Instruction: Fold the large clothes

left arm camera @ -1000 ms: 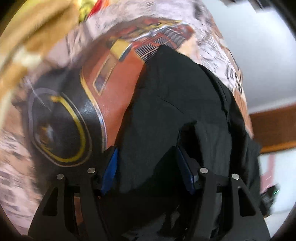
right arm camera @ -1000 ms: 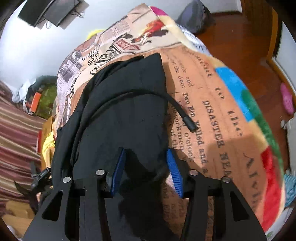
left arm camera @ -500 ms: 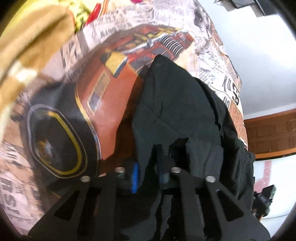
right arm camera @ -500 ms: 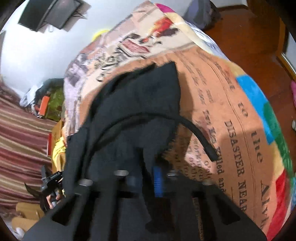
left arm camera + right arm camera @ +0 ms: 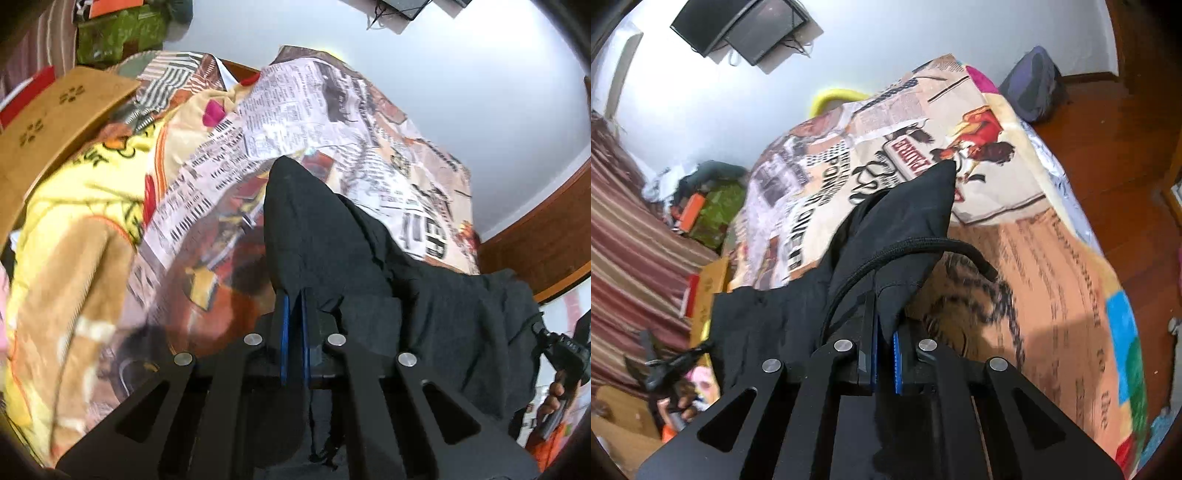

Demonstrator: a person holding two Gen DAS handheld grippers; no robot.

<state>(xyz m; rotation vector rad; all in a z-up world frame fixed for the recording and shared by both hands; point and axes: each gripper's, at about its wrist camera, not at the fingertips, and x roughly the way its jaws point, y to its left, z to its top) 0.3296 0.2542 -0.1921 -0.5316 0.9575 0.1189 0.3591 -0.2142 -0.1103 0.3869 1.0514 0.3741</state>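
Both tongs are clamped on the black garment (image 5: 332, 236), which stretches between them above the bed. The left tongs (image 5: 293, 295) have their blue pads (image 5: 283, 332) pressed tight on one edge of the cloth, and a pointed corner stands up beyond the tips. The right tongs (image 5: 884, 325) pinch another edge the same way, with the garment (image 5: 908, 221) peaking ahead of them and a thick black cord (image 5: 923, 247) looping out of the fabric and hanging free to the right. Between the two grips the cloth sags in loose folds.

Underneath lies the bed's blanket (image 5: 332, 110), printed like newspaper pages with a red car. To its left is a yellow cartoon-print cover (image 5: 74, 221) and a brown cardboard box (image 5: 55, 122); what is in the box cannot be seen. In the right view a grey bag (image 5: 1030, 88) sits on the wooden floor (image 5: 1126, 147) past the bed, and a dark screen (image 5: 738, 26) hangs on the white wall.
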